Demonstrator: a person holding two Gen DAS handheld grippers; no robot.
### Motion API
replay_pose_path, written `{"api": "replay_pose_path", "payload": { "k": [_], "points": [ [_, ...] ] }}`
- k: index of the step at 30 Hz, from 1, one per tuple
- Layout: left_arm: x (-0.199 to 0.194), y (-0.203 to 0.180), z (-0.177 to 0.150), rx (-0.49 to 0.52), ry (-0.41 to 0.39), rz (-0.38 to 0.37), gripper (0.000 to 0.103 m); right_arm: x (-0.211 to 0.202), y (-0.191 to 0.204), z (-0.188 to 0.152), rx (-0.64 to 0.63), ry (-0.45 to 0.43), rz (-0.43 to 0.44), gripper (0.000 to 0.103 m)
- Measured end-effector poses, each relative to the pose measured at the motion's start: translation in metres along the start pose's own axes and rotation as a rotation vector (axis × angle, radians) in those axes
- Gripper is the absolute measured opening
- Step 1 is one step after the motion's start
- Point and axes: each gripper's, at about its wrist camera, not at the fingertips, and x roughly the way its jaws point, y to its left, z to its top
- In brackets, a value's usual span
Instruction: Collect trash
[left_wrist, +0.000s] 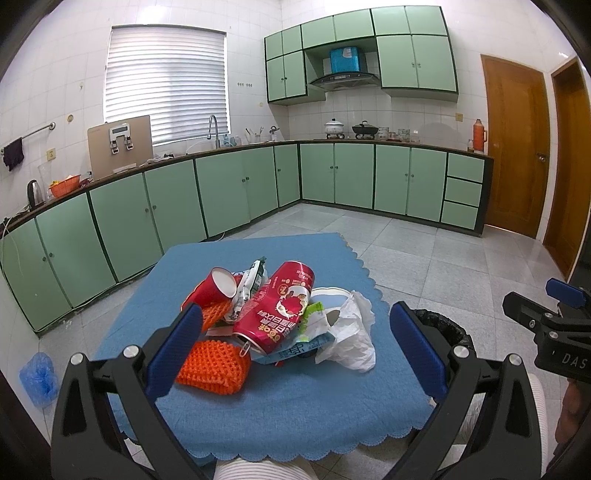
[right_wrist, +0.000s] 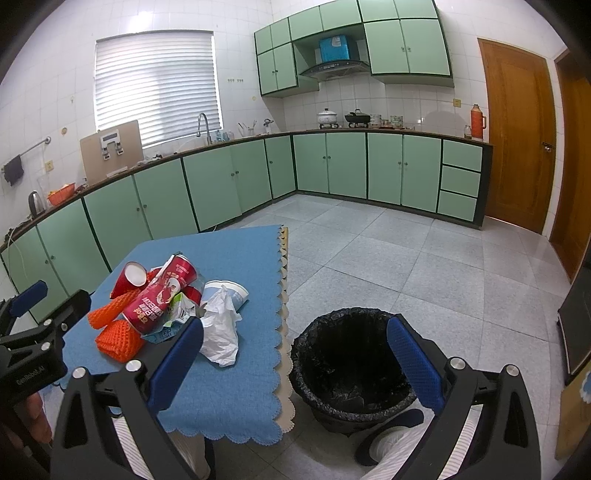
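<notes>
Trash lies heaped on the blue tablecloth (left_wrist: 295, 398), mid-table, so that either gripper can reach it.

Left wrist view: I hold my left gripper (left_wrist: 295, 347) with its blue pads spread wide and empty, level with the near edge of the heap. The red drink can (left_wrist: 275, 310) lies tilted on top, leaning on the red paper cup (left_wrist: 216, 290) to its left. The orange foam net (left_wrist: 214, 369) lies nearest the left pad. The white plastic bag (left_wrist: 354, 336) sits on the right of the heap, partly over a paper cup. My right gripper (left_wrist: 550, 314) shows at the far right edge; from here I cannot tell its opening.

Right wrist view: my right gripper (right_wrist: 295, 358) is also wide and empty. It points past the table edge so that the black-lined trash bin (right_wrist: 351, 369) on the floor, just right of the table, lies between its pads. The bin liner is open and appears empty, so I judge collection not yet started. The white bag (right_wrist: 221, 332) is the piece nearest this gripper.
</notes>
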Motion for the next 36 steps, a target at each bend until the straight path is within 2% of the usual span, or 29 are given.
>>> {"api": "replay_pose_path", "payload": {
  "k": [29, 32, 36],
  "points": [
    [0.007, 0.005, -0.005, 0.005, 0.009, 0.007, 0.098, 0.004, 0.002, 0.001, 0.002, 0.002, 0.006, 0.097],
    [0.013, 0.015, -0.006, -0.002, 0.004, 0.017, 0.098, 0.011, 0.005, 0.002, 0.002, 0.010, 0.011, 0.097],
    [0.026, 0.044, -0.007, -0.033, -0.003, 0.078, 0.098, 0.023, 0.011, 0.004, -0.007, 0.016, 0.025, 0.097]
  ]
}}
